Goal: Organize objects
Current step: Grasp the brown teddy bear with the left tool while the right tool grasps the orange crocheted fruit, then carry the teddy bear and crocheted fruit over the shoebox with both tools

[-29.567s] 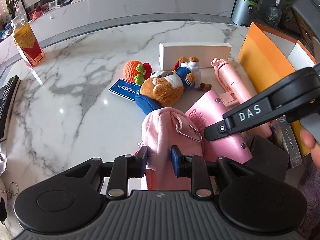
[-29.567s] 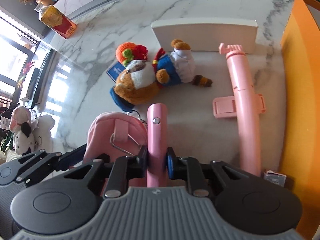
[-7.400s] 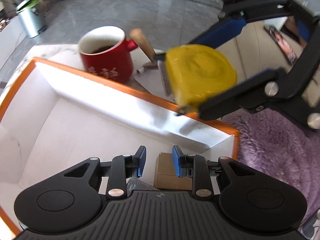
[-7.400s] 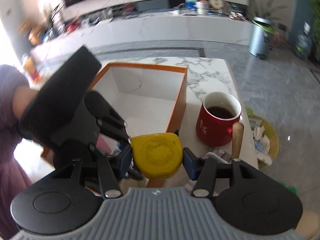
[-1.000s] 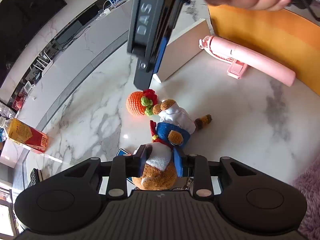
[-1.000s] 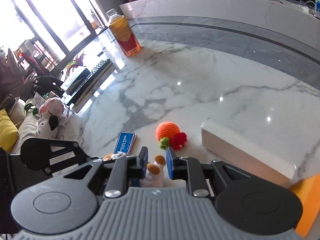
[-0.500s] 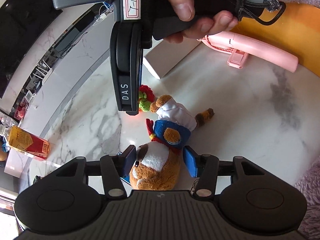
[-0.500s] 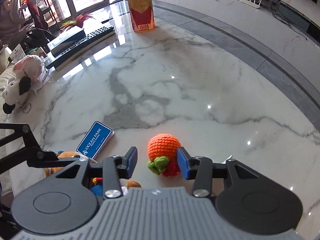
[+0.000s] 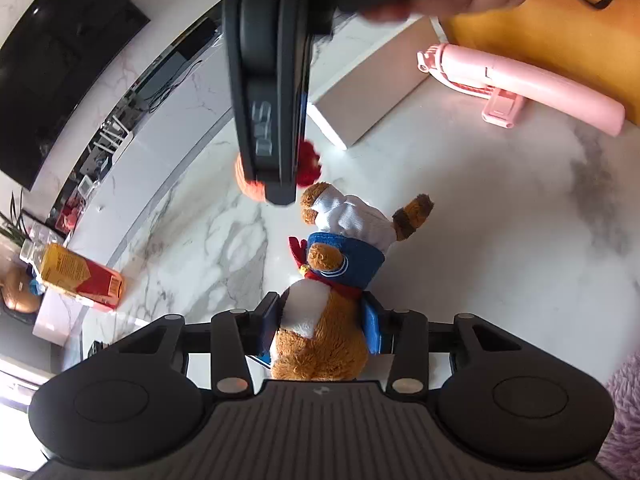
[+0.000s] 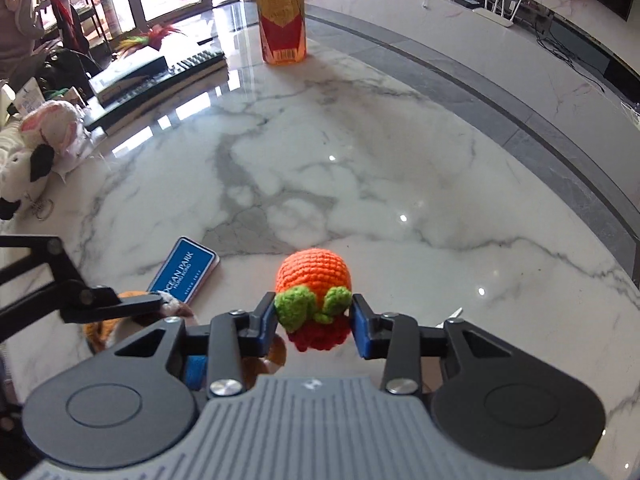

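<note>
Left gripper (image 9: 322,318): my jaws stand wide, one pad on each side of the plush bear (image 9: 324,336), at its white muzzle and brown head. They look to be touching the fur; I cannot tell whether they press. The bear lies on the marble table (image 9: 500,248), legs pointing away from me. To do this step well I judge I should close on the head, which is the firm bulk, not the loose blue jacket, and lift only once the fur stops yielding.

Right gripper (image 10: 314,320): jaws also wide, bracketing the crocheted orange toy (image 10: 314,280) at its green leaves; the toy sits on the marble. The pads are at the leaves, contact uncertain. Soft yarn will likely compress, so I should close slowly and centre on the body.

View differences: the left wrist view alone shows the pink selfie stick (image 9: 528,84), the white box (image 9: 368,108) and the orange box (image 9: 560,32), the likely destination. The right wrist view alone shows the blue card (image 10: 184,270) near the toy.
</note>
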Motion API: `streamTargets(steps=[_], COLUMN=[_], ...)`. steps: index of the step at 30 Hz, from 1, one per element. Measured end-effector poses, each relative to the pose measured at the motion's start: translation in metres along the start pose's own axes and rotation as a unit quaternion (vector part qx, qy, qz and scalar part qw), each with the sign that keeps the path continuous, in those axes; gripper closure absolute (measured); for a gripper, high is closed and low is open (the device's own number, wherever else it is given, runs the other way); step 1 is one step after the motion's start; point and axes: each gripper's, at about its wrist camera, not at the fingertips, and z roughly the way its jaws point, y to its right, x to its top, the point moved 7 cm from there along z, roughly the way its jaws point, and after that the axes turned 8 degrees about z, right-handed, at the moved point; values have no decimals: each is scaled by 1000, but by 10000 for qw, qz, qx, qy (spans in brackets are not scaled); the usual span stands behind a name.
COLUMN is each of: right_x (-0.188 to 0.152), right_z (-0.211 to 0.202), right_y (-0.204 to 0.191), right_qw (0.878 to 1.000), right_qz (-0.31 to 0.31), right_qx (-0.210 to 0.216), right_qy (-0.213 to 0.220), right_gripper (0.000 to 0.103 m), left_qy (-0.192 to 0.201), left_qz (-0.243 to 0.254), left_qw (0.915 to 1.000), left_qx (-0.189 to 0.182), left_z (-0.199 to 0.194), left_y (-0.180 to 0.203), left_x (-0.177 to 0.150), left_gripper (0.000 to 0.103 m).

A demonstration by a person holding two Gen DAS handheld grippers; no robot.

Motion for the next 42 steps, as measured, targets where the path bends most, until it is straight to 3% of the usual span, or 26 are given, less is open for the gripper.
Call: streamTargets(steps=[6,12,17,21,25,29,34,37,39,42], right_x=[-22,-81,-132,-167,-195,-221,-238,-239,-240,-240], right_z=[-114,-203,-265,-304,-332,-340,-346,-354,-350,-338], right_y=[19,65,94,110,119,139,174,184,190,196], right_qw=[9994,9977,9933,9901,9883,9825,9763,9769,9755,9764], right_qz=[180,536,761,740,581,610,1168,1596,1714,1732], right_qx=[116,-367,-824,-1159,-1400,-1761,-1820,-1403,-1356,-1269], right_qy=[281,204,291,268,152,-38,44,248,252,237], right_gripper=[63,63,63,63,63,63,63,63,63,63], left_qy=[431,1146,1862,2335,2355,2199,1808,1590,1468,1305], left_qz=[-282,27,235,929,1495,1825,2330,2415,2531,2727], left_qw=[9985,9930,9822,9665,9544,9475,9404,9351,9277,9235], left_qx=[167,288,-83,-531,-1059,-1436,-1691,-2048,-2320,-2360], left_z=[-43,-120,-176,-198,-182,-151,-100,-76,-62,-46], left_y=[-11,-4,15,56,107,146,178,190,199,210], left_x=[13,62,127,191,249,287,299,299,301,299], left_gripper=[56,56,56,56,56,56,57,57,57,57])
